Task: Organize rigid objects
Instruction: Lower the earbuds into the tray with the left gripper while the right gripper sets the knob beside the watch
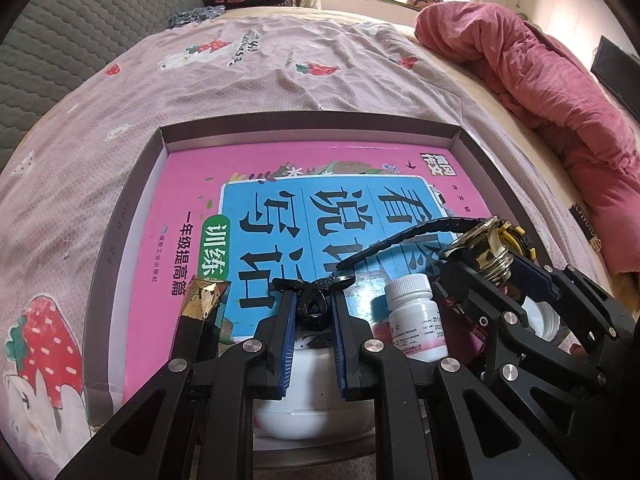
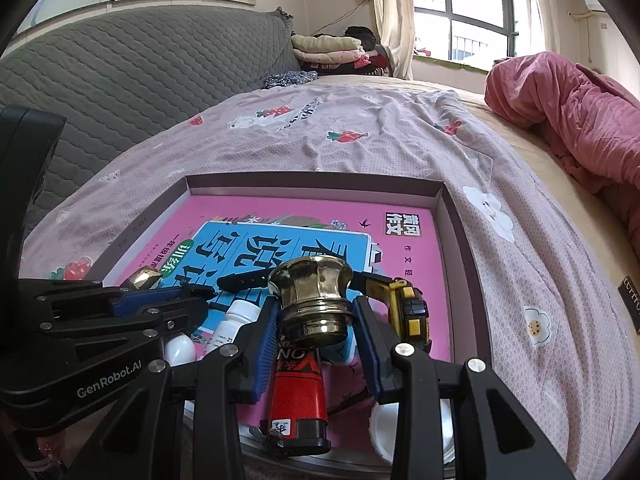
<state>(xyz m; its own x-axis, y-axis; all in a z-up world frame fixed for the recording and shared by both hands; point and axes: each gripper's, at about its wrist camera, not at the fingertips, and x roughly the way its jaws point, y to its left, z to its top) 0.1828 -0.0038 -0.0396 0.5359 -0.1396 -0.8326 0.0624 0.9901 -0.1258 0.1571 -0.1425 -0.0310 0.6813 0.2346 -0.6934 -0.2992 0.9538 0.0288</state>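
Clutter crowds the shallow grey cardboard tray [image 2: 460,240] on the bed: a white plastic pill bottle [image 1: 416,320], a yellow tape measure [image 2: 410,312], a red cylindrical can [image 2: 298,392] (lying flat on a pink book [image 1: 192,184]). The right gripper [image 2: 316,320] clamps a shiny flared brass knob [image 2: 310,300] above them. The left gripper [image 1: 314,308] pinches a black watch strap [image 1: 400,236].

1. My left gripper [image 1: 313,300] points steeply down, jaws drawn fully together, blue pads [image 1: 289,332] pinching a thin black strap [image 1: 320,286] at the tips.
2. My right gripper [image 2: 316,312] tilts down, jaws part-way apart, clamped on a brass knob [image 2: 310,300] between the pads.
3. The right one sits just to the right of my left, fingertips roughly level.
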